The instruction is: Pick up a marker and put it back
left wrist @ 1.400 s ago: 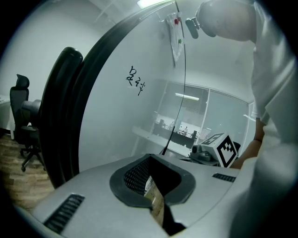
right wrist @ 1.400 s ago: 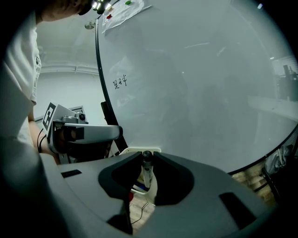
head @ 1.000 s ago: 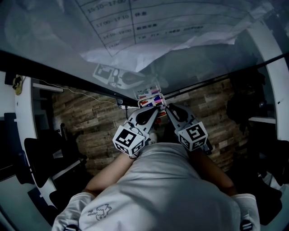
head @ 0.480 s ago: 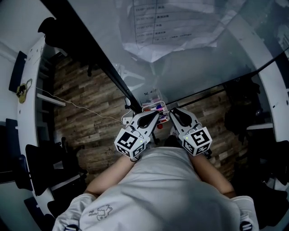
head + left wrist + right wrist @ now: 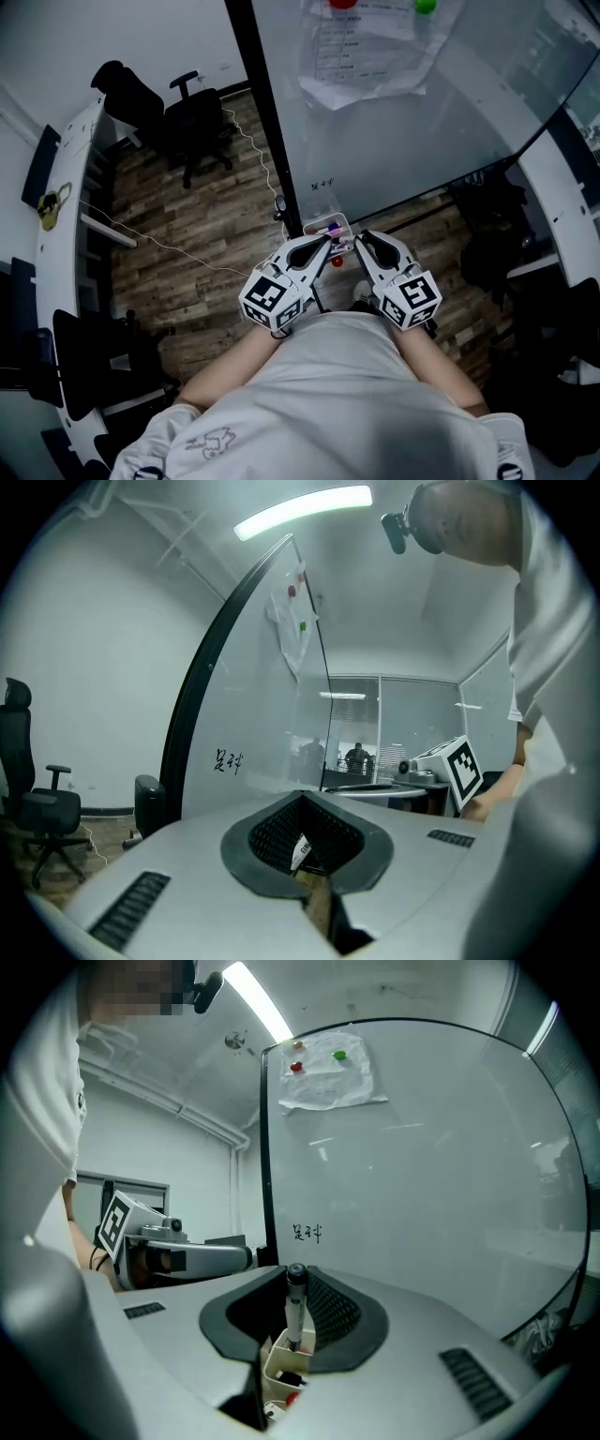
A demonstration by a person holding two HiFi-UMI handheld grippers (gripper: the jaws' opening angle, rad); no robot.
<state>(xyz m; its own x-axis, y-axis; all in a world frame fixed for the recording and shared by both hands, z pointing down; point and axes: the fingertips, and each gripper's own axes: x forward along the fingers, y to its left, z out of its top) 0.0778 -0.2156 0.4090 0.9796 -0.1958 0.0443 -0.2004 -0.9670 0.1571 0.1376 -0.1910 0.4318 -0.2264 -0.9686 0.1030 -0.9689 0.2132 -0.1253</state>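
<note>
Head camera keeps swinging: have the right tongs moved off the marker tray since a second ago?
No. The right tongs remain at the lower right corner of the marker tray; only the view tilted.

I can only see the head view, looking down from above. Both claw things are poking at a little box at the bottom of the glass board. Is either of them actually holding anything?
Observer: Yes. The right gripper view shows the right gripper shut on a marker that stands upright between its jaws.
Operator: Is the marker out of the box?
Observer: No. Its lower end sits inside a compartment of the white tray.
Operator: And the other claw?
Observer: The left gripper view shows the left gripper with its jaws together and no marker between them.
</note>
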